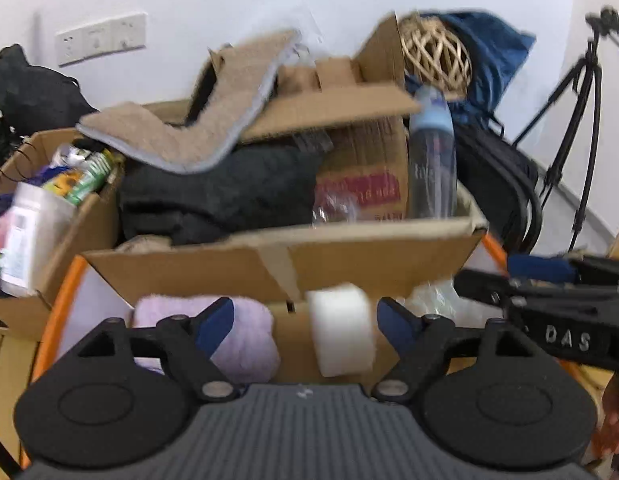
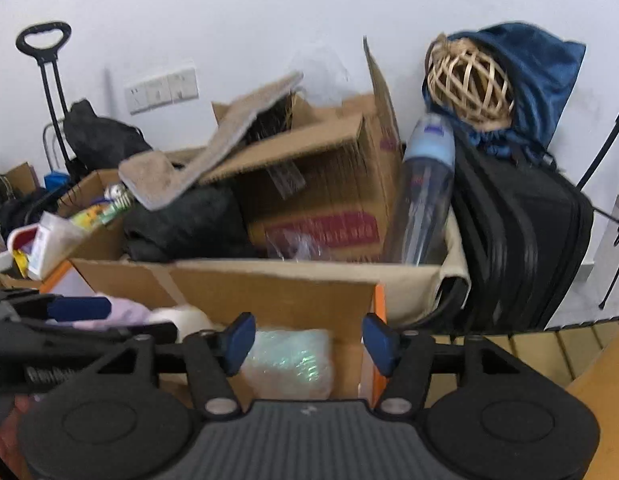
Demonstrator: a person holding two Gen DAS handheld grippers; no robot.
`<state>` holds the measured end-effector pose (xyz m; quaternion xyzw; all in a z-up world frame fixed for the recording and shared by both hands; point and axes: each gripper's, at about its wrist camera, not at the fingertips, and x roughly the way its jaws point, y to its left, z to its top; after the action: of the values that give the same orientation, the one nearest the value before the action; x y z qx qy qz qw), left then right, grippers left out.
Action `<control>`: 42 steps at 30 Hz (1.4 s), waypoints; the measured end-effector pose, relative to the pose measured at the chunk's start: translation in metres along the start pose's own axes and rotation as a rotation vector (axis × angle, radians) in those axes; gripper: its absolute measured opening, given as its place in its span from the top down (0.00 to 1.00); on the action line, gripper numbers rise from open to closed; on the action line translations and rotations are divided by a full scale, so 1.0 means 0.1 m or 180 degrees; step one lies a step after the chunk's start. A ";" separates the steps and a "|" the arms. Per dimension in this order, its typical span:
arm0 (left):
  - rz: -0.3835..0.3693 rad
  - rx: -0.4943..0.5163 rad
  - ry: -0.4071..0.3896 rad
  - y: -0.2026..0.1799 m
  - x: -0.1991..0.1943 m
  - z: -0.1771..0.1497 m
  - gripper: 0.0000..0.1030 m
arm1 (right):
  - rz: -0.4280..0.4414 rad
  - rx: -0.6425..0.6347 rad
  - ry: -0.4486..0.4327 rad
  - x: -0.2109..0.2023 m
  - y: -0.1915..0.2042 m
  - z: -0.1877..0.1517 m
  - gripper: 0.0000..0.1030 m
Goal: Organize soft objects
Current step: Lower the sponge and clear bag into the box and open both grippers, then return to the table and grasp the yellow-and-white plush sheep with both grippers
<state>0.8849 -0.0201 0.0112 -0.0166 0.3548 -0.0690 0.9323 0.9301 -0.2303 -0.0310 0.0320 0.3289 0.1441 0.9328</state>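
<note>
Both claws gape wide and empty: the left claw (image 1: 305, 320) low centre before the lavender fluffy cloth (image 1: 249, 340) and white foam roll (image 1: 341, 330), the right claw (image 2: 309, 340) over a crinkly iridescent plastic bag (image 2: 289, 360). All three sit in the nearer cardboard box (image 1: 197, 268) (orange-rimmed). Risk, I judge: the slick film slipping free, or the claws colliding, being so close.

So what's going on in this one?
A person holds two grippers over an orange-edged bin. The left gripper is open, with a lilac fluffy cloth and a white foam piece ahead of it. The right gripper is open above a bubble-wrap bundle. Neither holds anything. Cluttered cardboard boxes stand behind.
</note>
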 end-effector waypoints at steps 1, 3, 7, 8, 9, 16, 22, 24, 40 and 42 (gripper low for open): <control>-0.0013 -0.0023 -0.0012 0.02 -0.08 0.03 0.22 | 0.0013 0.0014 -0.0032 -0.09 0.00 0.02 0.41; 0.0029 -0.0025 -0.0071 0.03 -0.33 0.07 0.22 | 0.0044 0.0009 -0.0117 -0.30 0.02 0.07 0.41; 0.0058 0.0076 -0.0238 0.05 -1.02 0.10 0.21 | 0.0123 -0.0119 -0.0384 -0.99 0.10 0.17 0.37; 0.0044 0.0109 -0.0294 0.05 -1.25 0.07 0.21 | 0.0160 -0.0129 -0.0446 -1.19 0.11 0.18 0.35; 0.0038 0.0130 -0.0358 0.06 -1.47 0.04 0.20 | 0.0195 -0.0142 -0.0497 -1.37 0.14 0.18 0.33; 0.0015 0.0350 -0.0926 0.06 -2.97 -0.64 0.18 | 0.0463 -0.0504 -0.0932 -2.91 0.29 -0.26 0.20; 0.0325 0.0535 -0.1491 -0.14 -3.75 -1.73 0.17 | 0.0133 -0.0798 -0.1366 -3.64 0.33 -1.14 0.19; 0.0271 0.0447 -0.1502 -0.20 -3.93 -2.07 0.17 | 0.0131 -0.0753 -0.1346 -3.79 0.32 -1.46 0.19; -0.0055 0.0118 -0.1072 -0.52 -4.10 -3.18 0.10 | 0.0399 -0.0217 -0.1096 -4.33 0.26 -2.99 0.14; -0.0258 0.0147 -0.0941 -0.62 -3.85 -3.12 0.10 | 0.0344 -0.0097 -0.1121 -4.16 0.18 -2.97 0.15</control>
<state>0.3863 -0.0215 0.0366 -0.0194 0.2110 -0.1116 0.9709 0.4320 -0.3441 -0.0095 0.0603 0.1561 0.1911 0.9672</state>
